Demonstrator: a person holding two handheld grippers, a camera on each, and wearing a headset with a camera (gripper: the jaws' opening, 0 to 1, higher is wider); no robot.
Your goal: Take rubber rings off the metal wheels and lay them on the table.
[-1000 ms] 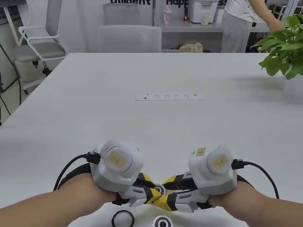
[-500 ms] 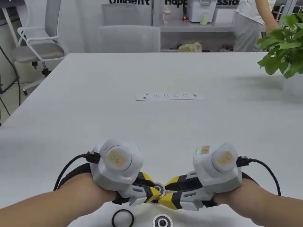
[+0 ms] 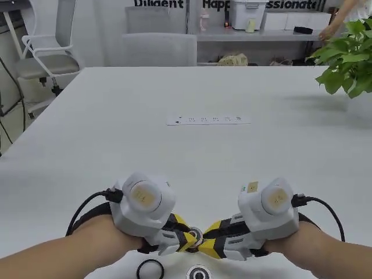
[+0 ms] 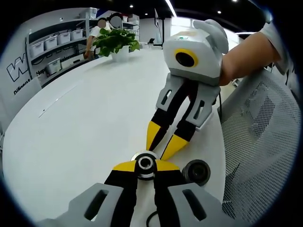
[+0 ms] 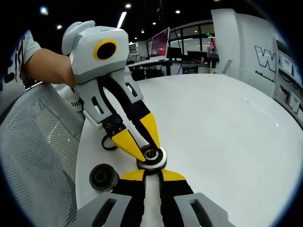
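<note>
Left hand-held gripper point(image 4: 145, 166): clamps metal wheel point(image 4: 144, 162)
Right hand-held gripper point(image 5: 154, 174): narrow at wheel's rim, hold unclear
Rubber ring point(image 5: 152, 165): probably stretchy; pinch edge

- Head view: dark lettering along the top of the back wall point(image 3: 104, 23), clipped by the frame's edge, reads "Diligent" point(image 3: 154, 3), "Happ" point(image 3: 213, 3) and "ssionate" point(image 3: 290, 4).
- Left gripper view: a large blue "W" point(image 4: 16, 71) stands on the white wall; the small line beneath it is too blurred to read.
- Right gripper view: a large "W" on a white wall panel point(image 5: 266, 60), with fine print below too small to read.
- Head view: a small yellow label point(image 3: 251, 187) on the right gripper point(image 3: 204, 239), unreadable.
- Right gripper view: dark lettering on a grey sleeve point(image 5: 19, 47), illegible.
</note>
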